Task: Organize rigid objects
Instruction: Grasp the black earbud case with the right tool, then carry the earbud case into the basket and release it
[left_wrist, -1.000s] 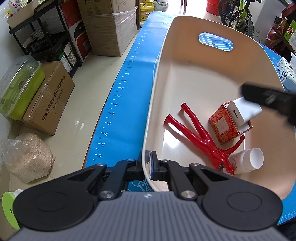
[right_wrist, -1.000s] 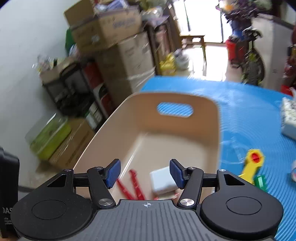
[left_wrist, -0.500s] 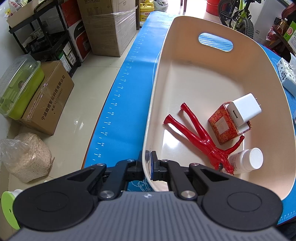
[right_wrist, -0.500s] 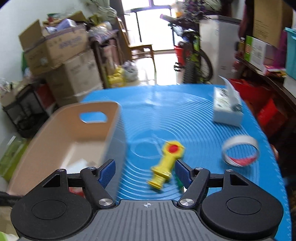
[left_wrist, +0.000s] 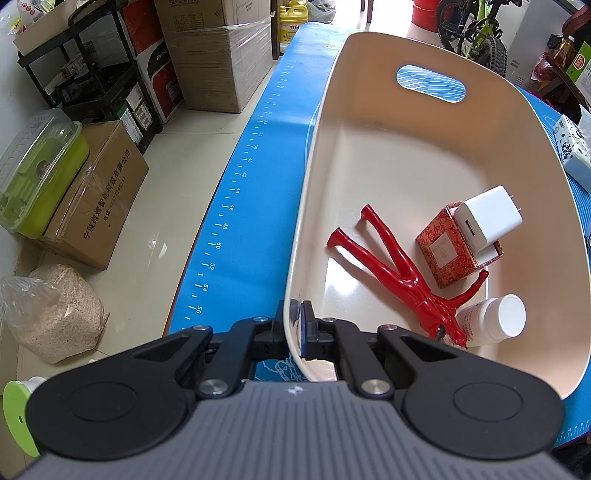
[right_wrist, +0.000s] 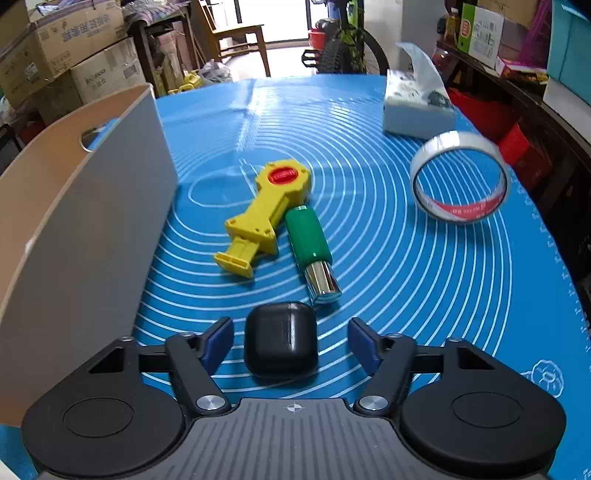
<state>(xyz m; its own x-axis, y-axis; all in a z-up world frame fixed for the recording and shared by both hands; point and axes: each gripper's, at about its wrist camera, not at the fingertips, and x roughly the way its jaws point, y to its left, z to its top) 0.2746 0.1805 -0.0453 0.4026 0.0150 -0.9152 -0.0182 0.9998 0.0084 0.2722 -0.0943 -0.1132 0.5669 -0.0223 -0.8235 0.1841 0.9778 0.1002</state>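
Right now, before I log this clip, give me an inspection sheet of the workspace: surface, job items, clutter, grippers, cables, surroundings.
Surface: blue ringed mat with a ruler edge.
Job's things: beige basket holds a red figure, patterned red box, white charger and white bottle. On the mat: black earbud case, yellow toy, green-and-chrome cylinder, tape roll.
Clutter: tissue pack.
Grippers: left gripper shut on the basket's rim; right gripper open, case between its jaws, untouched; jaws just narrowed.
Cables: nothing seen.
Surroundings: cardboard boxes, bicycle, shelves.
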